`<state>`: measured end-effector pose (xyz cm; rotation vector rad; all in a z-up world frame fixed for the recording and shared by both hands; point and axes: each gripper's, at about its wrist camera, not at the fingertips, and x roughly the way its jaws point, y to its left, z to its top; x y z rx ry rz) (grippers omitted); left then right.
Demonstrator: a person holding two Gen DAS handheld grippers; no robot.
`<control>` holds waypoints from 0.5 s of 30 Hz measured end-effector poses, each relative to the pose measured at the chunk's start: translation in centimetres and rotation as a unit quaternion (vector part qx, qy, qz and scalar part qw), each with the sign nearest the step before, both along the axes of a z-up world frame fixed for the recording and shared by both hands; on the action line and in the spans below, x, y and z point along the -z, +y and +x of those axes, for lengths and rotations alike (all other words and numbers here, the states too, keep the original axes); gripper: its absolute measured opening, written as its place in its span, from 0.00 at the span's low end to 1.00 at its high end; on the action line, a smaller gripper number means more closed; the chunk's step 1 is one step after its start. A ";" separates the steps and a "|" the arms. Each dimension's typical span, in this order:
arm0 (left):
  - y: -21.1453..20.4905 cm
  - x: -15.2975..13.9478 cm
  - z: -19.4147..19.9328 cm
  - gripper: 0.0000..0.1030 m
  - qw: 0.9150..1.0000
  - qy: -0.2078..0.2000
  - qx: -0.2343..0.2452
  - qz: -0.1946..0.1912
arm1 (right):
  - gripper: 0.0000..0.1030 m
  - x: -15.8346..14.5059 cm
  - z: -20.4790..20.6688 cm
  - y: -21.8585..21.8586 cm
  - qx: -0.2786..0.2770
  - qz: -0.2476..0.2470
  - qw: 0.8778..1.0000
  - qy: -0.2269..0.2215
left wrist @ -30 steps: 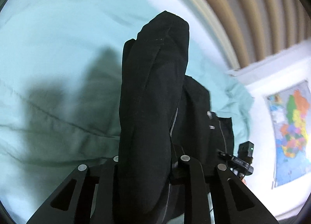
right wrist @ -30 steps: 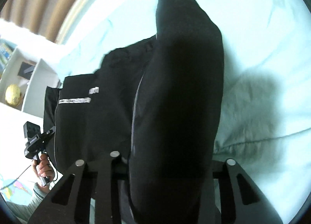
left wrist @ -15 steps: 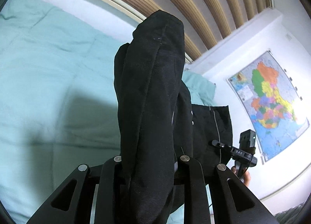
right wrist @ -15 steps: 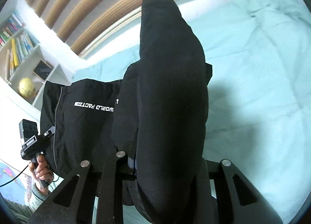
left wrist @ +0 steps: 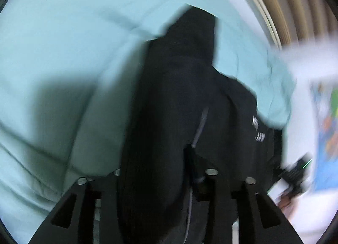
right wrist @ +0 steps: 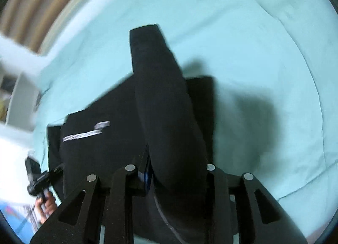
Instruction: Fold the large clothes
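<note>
Left wrist view, blurred: left gripper (left wrist: 160, 177) jaws just been opening, thick black garment (left wrist: 169, 117) fold between them, gap at right finger; grip unclear. Map (left wrist: 325, 136) on wall, only here. Right wrist view: right gripper (right wrist: 169, 169) jaws just opened slightly, clamped on padded rolled fold. Garment body lies on wrinkled teal bedding (right wrist: 253, 53), white lettering visible. Shelf (right wrist: 19, 96) at left, only here.
</note>
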<state>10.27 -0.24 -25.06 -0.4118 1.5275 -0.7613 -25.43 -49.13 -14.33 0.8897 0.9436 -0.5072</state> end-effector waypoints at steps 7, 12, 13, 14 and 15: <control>3.5 -2.8 0.5 0.52 0.999 -0.025 -0.031 0.017 | 0.64 1.2 -7.1 -3.3 0.061 0.017 0.998 -0.001; 5.3 -7.4 -0.1 0.52 0.994 -0.088 -0.057 0.026 | 0.64 -2.2 -11.2 -2.8 0.063 -0.029 0.998 -0.008; 5.0 -8.3 -0.4 0.52 0.993 -0.099 -0.058 0.027 | 0.64 -2.9 -11.4 -2.3 0.057 -0.041 0.998 -0.006; 4.7 -9.2 -0.8 0.52 0.992 -0.113 -0.052 0.027 | 0.64 -3.8 -11.0 -1.3 0.045 -0.059 0.997 -0.001; 4.5 -9.9 -1.1 0.52 0.991 -0.122 -0.045 0.024 | 0.64 -3.9 -10.9 -0.8 0.037 -0.069 0.997 0.002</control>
